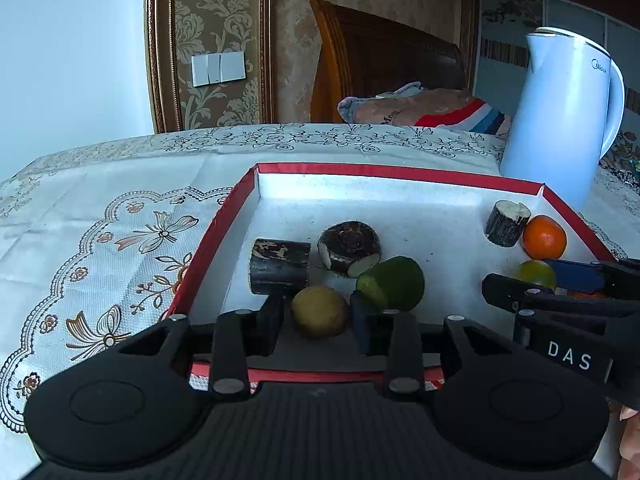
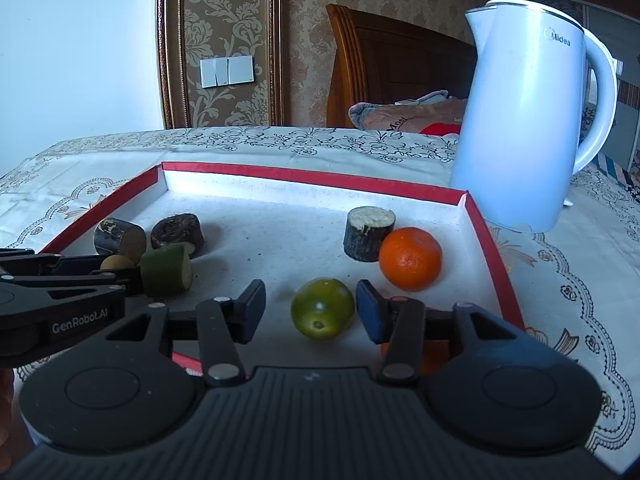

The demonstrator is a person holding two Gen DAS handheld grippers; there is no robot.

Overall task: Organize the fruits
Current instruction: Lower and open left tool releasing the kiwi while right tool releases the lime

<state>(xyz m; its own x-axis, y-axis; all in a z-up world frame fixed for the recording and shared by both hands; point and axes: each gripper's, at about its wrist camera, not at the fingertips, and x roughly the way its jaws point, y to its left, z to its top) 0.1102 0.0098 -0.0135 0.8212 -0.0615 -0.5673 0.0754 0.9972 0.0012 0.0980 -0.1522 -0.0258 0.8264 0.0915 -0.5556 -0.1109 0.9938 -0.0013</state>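
Here, your left gripper (image 1: pixel 318 322) has its jaws spread around the yellow fruit (image 1: pixel 320 311), clear of both pads; your right gripper (image 2: pixel 311 310) likewise brackets the green fruit (image 2: pixel 322 309) without pinching. Both fruits are round, with no long axis. Beyond lie the orange (image 2: pixel 410 259) and the log pieces, with bare floor mid-tray (image 2: pixel 316 173).

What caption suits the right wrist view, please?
Open right gripper straddling a green citrus in the red-rimmed tray.
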